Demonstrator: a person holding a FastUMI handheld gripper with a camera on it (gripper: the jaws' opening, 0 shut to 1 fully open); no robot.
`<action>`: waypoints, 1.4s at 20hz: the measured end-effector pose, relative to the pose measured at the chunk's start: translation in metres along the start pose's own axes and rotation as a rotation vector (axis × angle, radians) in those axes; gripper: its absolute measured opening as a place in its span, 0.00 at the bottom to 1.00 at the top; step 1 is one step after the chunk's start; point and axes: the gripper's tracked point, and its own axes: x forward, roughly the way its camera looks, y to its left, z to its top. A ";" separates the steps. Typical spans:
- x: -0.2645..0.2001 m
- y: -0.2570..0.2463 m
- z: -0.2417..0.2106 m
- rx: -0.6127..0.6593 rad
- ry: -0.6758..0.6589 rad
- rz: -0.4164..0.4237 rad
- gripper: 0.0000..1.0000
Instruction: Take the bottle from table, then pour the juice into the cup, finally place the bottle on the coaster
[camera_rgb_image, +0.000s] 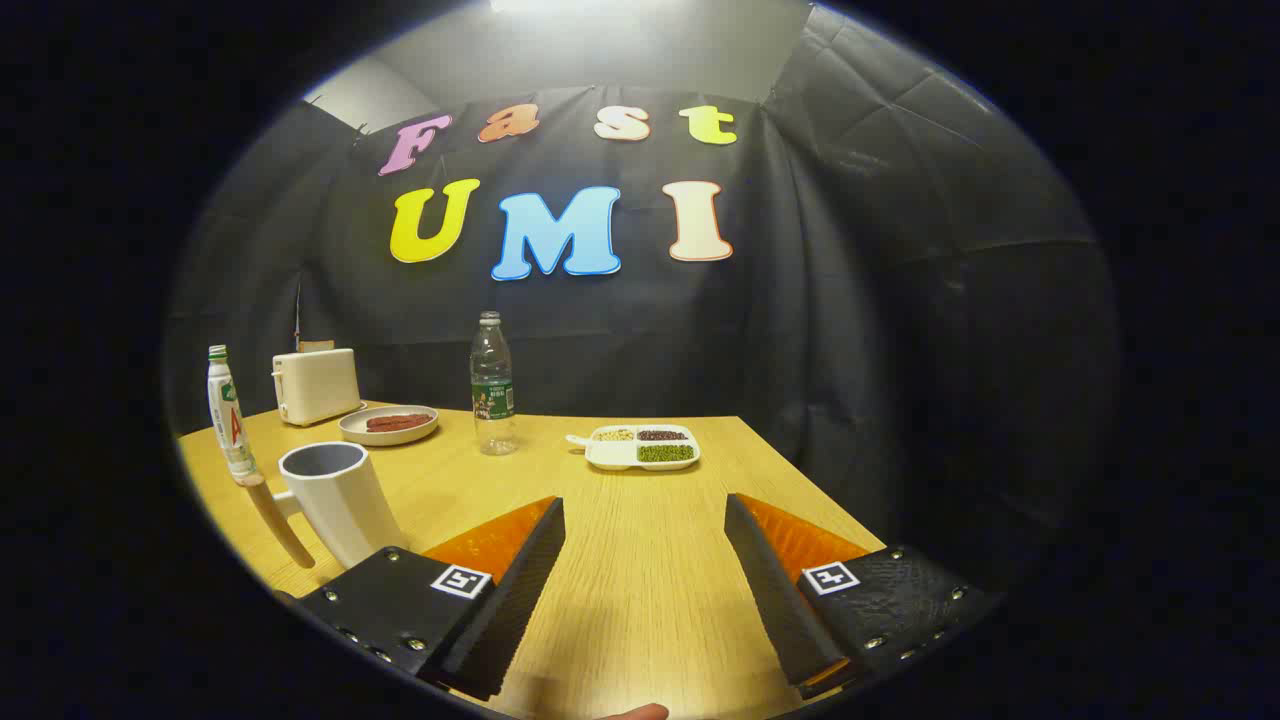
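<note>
The gripper (645, 560) has its two fingers spread wide apart with nothing between them, only bare wooden table (640, 600) showing in the gap. Just beside the left finger stands a white cup (340, 500) with a wooden handle, and beyond it a slim white bottle (229, 415) with a green cap; further ahead are a clear water bottle (493, 385), a divided tray of beans (643, 447), a plate (388, 424) and a toaster (316, 385). By my reading nothing is done yet: the bottle is still to be grasped, poured and set down, and I cannot make out a coaster.
</note>
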 end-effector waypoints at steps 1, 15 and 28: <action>0.004 0.002 0.010 0.008 -0.033 0.003 0.97; -0.036 0.169 0.189 0.058 -0.257 0.108 0.97; -0.058 0.373 0.157 0.145 -0.206 0.329 0.97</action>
